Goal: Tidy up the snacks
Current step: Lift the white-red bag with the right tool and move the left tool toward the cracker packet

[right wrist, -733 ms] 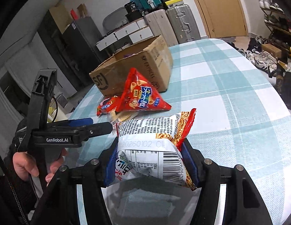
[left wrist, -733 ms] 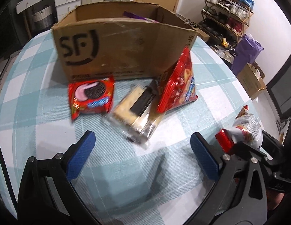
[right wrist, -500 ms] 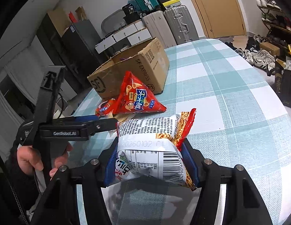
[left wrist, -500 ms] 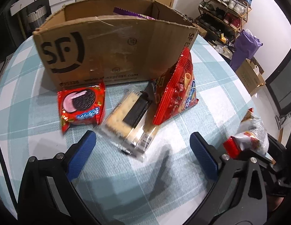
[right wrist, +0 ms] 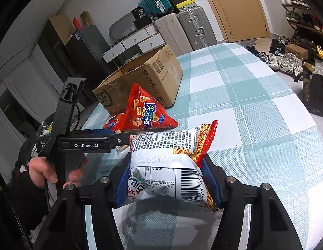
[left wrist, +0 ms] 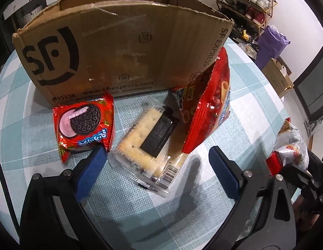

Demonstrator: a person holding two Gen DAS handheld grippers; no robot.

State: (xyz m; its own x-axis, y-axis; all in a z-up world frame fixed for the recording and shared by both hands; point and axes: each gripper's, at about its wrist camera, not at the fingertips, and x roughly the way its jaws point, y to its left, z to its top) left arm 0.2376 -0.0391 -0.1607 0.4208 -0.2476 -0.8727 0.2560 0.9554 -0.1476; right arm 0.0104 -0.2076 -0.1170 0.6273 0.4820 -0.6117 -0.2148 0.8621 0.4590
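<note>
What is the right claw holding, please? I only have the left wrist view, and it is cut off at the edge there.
Observer: The right claw is shut on a white-and-red noodle snack bag, with a pad pressed against each side.
Operator: Thank you. Which face of the bag is up?
Observer: The back is up, showing the printed text and the barcode.
Operator: What lies between that bag and the box?
Observer: The red triangular chip bag stands between them, just in front of the cardboard box.
</note>
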